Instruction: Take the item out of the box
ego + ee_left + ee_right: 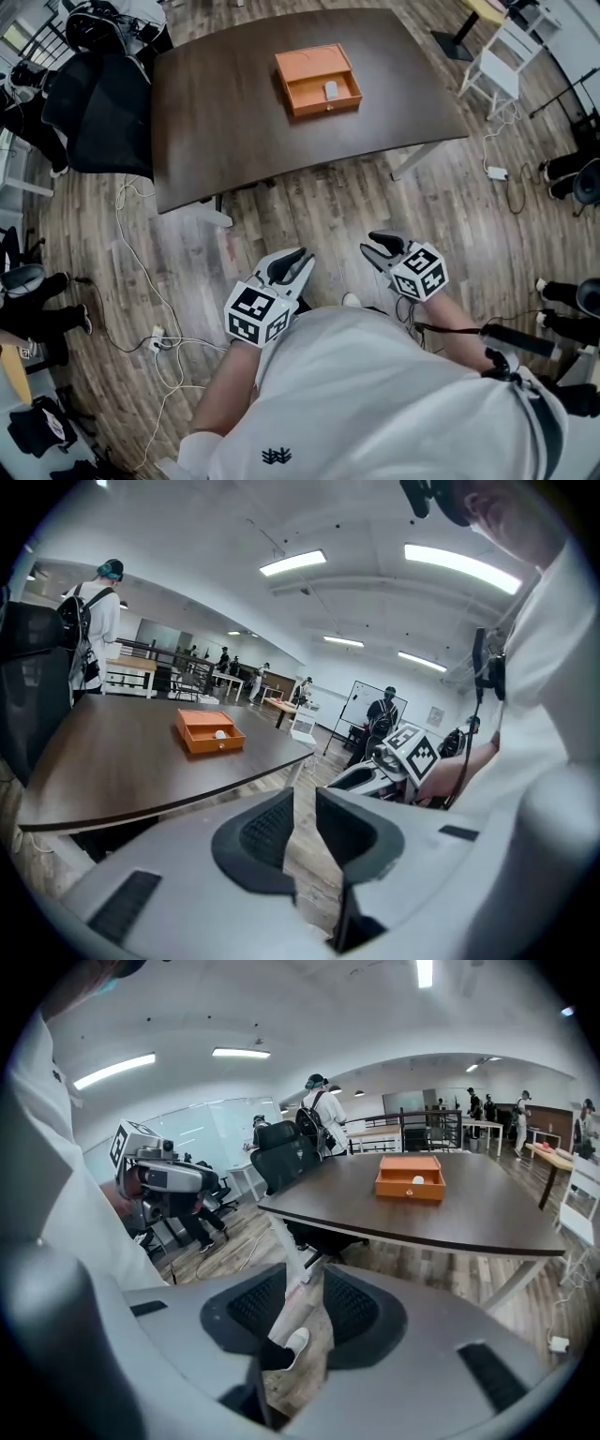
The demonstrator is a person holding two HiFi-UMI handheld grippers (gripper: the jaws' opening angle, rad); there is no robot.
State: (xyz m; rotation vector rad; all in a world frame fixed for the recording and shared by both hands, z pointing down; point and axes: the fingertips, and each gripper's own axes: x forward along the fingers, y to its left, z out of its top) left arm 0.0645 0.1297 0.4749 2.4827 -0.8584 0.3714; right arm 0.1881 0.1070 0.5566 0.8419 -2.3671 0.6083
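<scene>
Left gripper (296,263), right gripper (382,246): narrowly parted, empty. Box (318,81), upper centre: narrow jaws may knock its small item (331,89) aside.

Ahead of you stands a dark wooden table (234,131) on a wood-plank floor (450,220). A black office chair (98,112) sits just beside its left edge, and a white chair (497,67) stands off its right corner. White cables (119,220) trail across the floor to a power strip (156,339) on your left.
</scene>
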